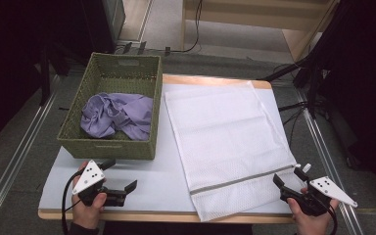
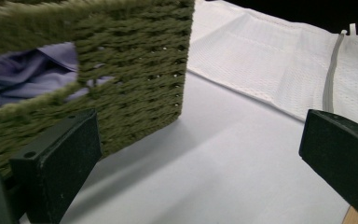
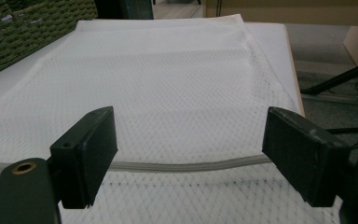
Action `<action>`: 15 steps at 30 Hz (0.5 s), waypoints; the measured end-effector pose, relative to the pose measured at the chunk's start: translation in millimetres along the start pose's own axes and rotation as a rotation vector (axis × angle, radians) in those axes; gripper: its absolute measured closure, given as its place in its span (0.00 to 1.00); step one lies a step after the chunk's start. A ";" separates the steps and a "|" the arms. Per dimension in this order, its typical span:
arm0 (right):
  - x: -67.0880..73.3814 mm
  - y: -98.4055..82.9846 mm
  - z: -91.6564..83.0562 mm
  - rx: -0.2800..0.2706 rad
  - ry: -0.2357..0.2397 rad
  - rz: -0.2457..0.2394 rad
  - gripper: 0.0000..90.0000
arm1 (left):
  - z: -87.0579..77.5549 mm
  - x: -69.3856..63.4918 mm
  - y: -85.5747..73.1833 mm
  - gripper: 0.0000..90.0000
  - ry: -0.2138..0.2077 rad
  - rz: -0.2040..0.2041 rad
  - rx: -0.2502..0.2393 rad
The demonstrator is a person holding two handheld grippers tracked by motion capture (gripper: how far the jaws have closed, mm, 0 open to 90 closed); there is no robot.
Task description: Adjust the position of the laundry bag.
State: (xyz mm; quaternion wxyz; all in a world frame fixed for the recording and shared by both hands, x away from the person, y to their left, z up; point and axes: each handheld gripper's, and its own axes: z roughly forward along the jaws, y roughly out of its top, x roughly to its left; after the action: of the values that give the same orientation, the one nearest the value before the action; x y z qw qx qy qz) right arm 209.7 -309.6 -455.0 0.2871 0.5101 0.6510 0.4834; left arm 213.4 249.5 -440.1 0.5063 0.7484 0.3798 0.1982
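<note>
Hovering with its jaws spread wide and empty, the right gripper (image 1: 290,182) sits at the near right corner of one white mesh laundry bag (image 1: 225,142), just beside the end of the bag's single grey zipper (image 3: 177,165), probably lined up to take hold there and open it. That bag lies flat on the white table (image 1: 152,181), smoothed out as if ready for loading. To the bag's left, the left gripper (image 1: 121,175) hangs over bare table, jaws likewise wide with nothing between them. Beyond it, touching the bag's left edge, stands one green woven basket (image 1: 112,147) holding one crumpled lilac garment (image 1: 117,115), likely awaiting transfer into the bag.
</note>
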 end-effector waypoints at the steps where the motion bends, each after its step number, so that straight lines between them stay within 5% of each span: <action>1: 0.6 1.6 1.0 0.002 -0.012 -0.010 0.20 | 3.4 -3.5 0.9 0.00 -0.008 -0.008 -0.001; 8: -7.3 21.7 12.2 0.016 -0.043 0.006 0.27 | 40.5 -34.6 6.8 0.04 -0.046 -0.007 0.061; 15: -17.7 42.3 38.7 0.025 -0.056 -0.031 0.33 | 74.0 -62.8 12.8 0.15 -0.049 -0.002 0.128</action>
State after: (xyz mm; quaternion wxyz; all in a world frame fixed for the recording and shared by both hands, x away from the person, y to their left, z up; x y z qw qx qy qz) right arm 265.3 -312.7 -432.3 0.3062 0.5167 0.6565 0.4564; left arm 228.7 153.8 -453.3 0.4668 0.7834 0.3800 0.1548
